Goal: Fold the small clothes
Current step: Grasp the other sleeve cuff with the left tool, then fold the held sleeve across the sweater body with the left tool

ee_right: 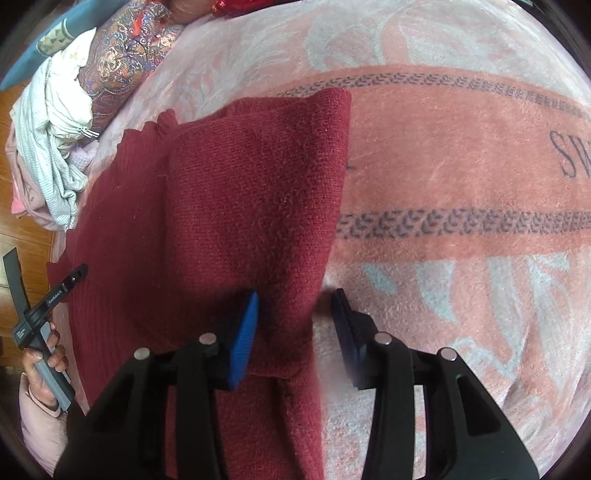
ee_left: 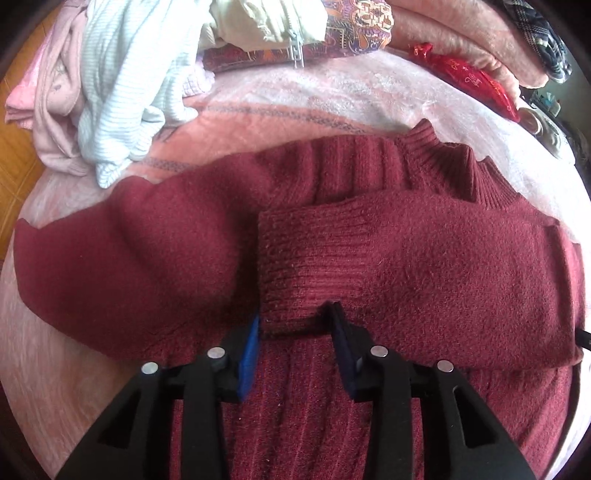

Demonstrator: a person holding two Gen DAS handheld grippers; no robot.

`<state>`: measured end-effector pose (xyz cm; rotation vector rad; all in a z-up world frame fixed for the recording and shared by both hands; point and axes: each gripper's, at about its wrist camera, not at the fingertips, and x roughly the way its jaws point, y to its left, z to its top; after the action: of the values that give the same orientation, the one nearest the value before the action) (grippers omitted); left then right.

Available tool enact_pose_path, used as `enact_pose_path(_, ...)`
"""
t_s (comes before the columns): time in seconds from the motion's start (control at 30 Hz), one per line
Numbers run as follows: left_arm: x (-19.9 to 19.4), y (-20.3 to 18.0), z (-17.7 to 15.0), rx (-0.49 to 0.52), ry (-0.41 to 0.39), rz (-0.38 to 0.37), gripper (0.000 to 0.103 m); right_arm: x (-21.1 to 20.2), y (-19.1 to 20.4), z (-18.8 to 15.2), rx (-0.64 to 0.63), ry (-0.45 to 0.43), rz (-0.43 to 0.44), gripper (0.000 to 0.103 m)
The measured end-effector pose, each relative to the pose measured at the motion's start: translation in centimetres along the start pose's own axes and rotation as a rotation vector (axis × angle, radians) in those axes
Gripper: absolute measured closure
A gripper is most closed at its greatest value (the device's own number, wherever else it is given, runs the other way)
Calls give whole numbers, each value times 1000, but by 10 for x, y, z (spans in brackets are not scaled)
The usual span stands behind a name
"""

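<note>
A dark red knitted sweater (ee_left: 424, 258) lies flat on the pink blanket (ee_left: 295, 99). One sleeve is folded across its chest, with the ribbed cuff (ee_left: 288, 266) at the middle; the other sleeve (ee_left: 122, 243) stretches out to the left. My left gripper (ee_left: 295, 317) is open, its fingers on either side of the cuff's lower edge. In the right wrist view the sweater (ee_right: 229, 206) fills the left half. My right gripper (ee_right: 295, 306) is open over the sweater's folded right edge, one finger above the knit and the other above the blanket (ee_right: 461, 177).
A heap of pale striped and pink clothes (ee_left: 110, 96) lies at the bed's far left, also in the right wrist view (ee_right: 51, 147). A patterned pillow (ee_left: 354, 26) and a red pouch (ee_left: 476, 81) lie at the back. The person's hand holds the left gripper's handle (ee_right: 40, 332).
</note>
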<state>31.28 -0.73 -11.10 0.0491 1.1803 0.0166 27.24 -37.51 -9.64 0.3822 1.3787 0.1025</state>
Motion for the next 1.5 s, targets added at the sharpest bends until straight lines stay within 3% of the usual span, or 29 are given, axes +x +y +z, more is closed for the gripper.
enact_pose_path(0.13,-6,6,1,-4,5,-27,59,-3,3,-2,1,-22,-19,60)
enact_pose_path(0.23,-18,22,3,-23,10,-44,46,-15,2,-1,21,-34,-19,59)
enact_pose_path(0.3,-29,42,4,-29,-7,-46,28,-27,9,-1,8,-66,-25,57)
enact_pose_path(0.37,-38,67,4,-48,-21,-36,21,-39,18,0,-15,-94,-22,53)
enact_pose_path(0.5,-43,134,2,-109,-25,53,19,-42,41,0,-50,-79,-3,51)
enact_pose_path(0.67,-35,226,-6,-277,45,86,19,-21,72,-2,-95,-13,6,51)
enact_pose_path(0.93,-22,349,-18,-533,30,158,16,1,100,3,-121,3,-25,47)
enact_pose_path(1.03,-8,360,-11,-515,4,173,20,10,103,2,-131,13,-53,44)
enact_pose_path(1.07,-4,360,-9,-495,-1,179,28,14,106,3,-137,14,-63,43)
enact_pose_path(1.13,4,358,0,-462,8,169,48,17,108,3,-147,14,-76,41)
enact_pose_path(1.17,9,358,3,-462,18,146,72,18,109,4,-149,13,-79,40)
enact_pose_path(1.27,19,362,3,-497,57,112,93,21,112,7,-152,9,-88,37)
enact_pose_path(1.5,-4,353,0,-463,12,85,99,23,111,7,-167,6,-87,34)
